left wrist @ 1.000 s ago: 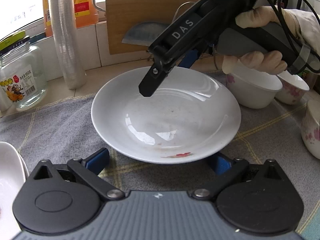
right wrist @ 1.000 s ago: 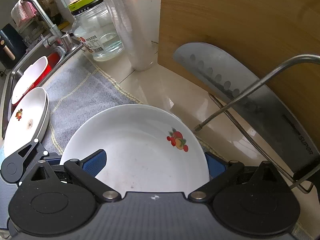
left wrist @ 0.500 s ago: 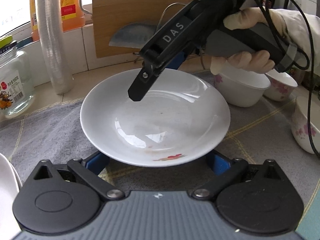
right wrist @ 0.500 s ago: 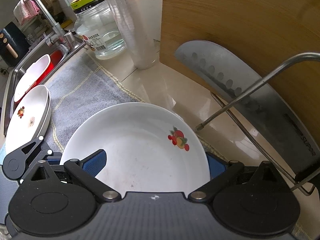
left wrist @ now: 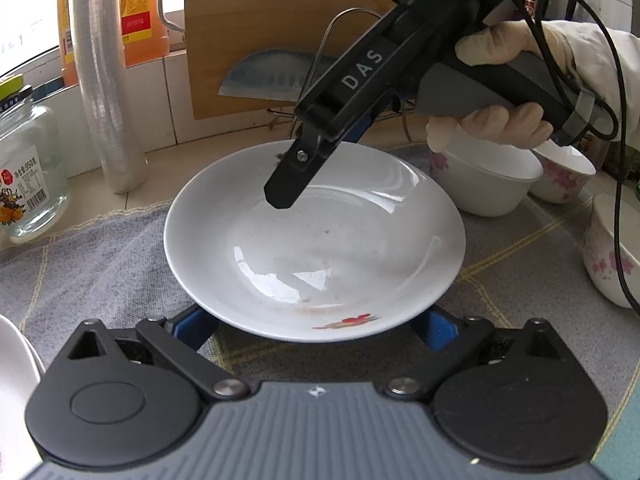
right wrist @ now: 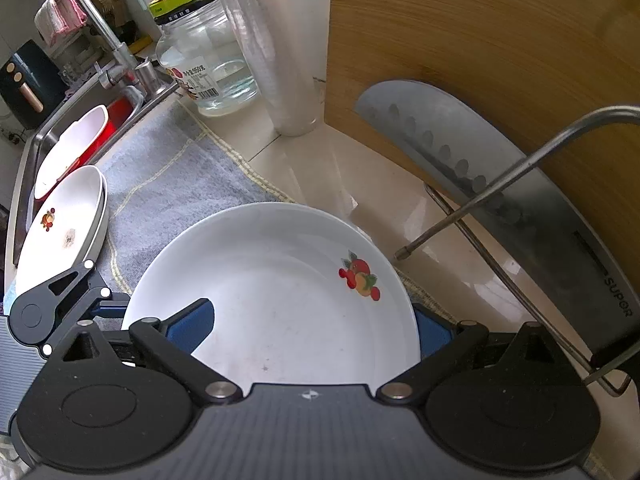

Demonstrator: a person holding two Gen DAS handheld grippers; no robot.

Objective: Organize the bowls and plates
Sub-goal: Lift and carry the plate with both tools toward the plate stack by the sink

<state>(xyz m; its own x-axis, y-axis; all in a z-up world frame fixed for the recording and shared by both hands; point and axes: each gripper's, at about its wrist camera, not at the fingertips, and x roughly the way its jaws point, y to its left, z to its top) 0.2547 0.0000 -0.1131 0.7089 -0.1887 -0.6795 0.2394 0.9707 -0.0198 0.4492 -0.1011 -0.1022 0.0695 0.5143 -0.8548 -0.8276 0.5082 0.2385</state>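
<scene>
A white plate with a red fruit print is held above the grey dish mat. It also shows in the right wrist view. My left gripper is open, with its blue pads under the plate's near rim. My right gripper grips the plate's far rim, one pad inside the plate and the other below it. Two stacked white plates lie on the mat by the sink. Several white floral bowls stand at the right.
A wooden cutting board and a cleaver lean in a wire rack behind the plate. A glass jar, a stack of plastic cups and orange bottles stand along the wall. The sink is at the left.
The plate has risen off the mat and now hangs above it. Both grippers stay at opposite rims and have shifted slightly with it.
</scene>
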